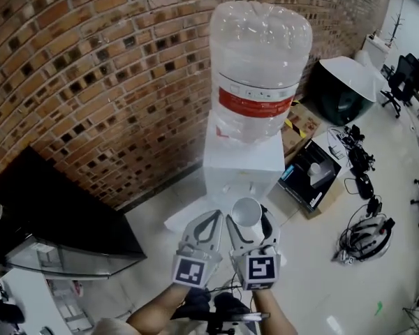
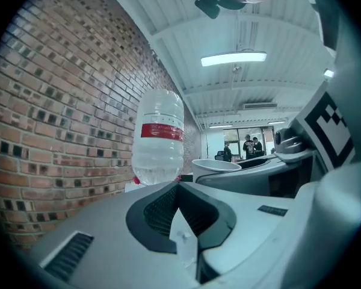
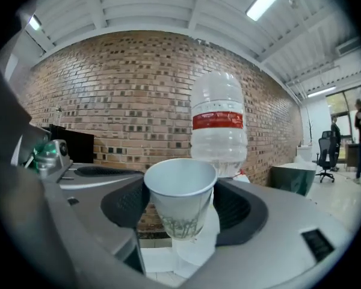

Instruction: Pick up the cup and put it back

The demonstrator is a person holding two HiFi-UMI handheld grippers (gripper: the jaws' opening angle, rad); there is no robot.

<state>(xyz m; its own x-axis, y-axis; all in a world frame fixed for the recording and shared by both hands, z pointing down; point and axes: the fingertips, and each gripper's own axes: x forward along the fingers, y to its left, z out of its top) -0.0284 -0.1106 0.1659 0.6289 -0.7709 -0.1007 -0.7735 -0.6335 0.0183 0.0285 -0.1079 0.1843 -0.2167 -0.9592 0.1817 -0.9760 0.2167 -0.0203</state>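
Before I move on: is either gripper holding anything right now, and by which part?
The right gripper holds the paper cup upright, its jaws on the side walls below the rim. The left gripper is shut and empty.

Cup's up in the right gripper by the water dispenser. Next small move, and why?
Probably lower the right gripper, keeping the cup upright: it sits clamped between the jaws, clear of any surface, so only putting back remains.
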